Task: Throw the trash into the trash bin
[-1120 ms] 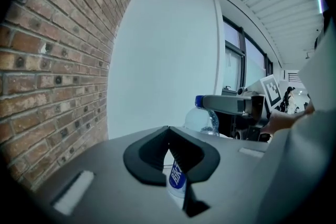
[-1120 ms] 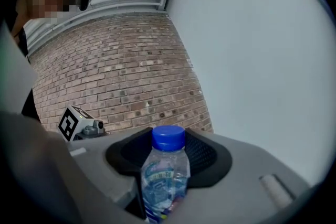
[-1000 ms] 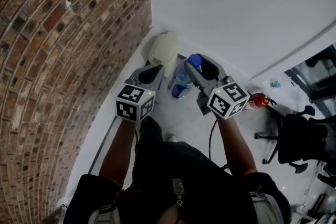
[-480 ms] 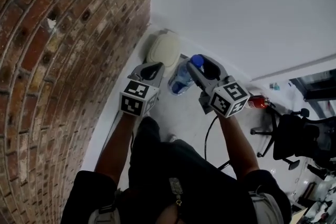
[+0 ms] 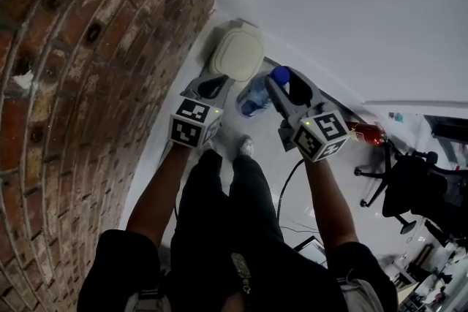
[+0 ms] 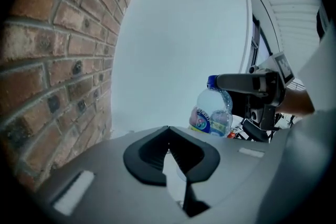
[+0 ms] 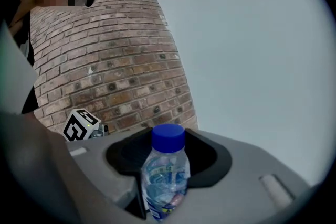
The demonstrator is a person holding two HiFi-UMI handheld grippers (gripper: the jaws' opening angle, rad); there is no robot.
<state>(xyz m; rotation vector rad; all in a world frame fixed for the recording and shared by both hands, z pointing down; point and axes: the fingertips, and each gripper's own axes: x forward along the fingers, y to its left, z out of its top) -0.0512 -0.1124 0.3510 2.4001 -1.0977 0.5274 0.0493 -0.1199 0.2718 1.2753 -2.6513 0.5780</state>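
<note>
Clear plastic with a blue cap, the bottle (image 5: 257, 93) sits between the fingers of the right gripper (image 5: 281, 84), which are closed around its body below the cap, near the centre of the head view. The trash bin (image 5: 235, 55), its cream lid seemingly down, stands just up and left of the bottle, in the corner where the brick wall (image 5: 73, 84) meets the white wall. The step in hand looks like the carry to the bin. Next, the lid probably has to open before the bottle is dropped. The left gripper (image 5: 212, 86), fingers together and empty, hangs near the lid's lower edge.
</note>
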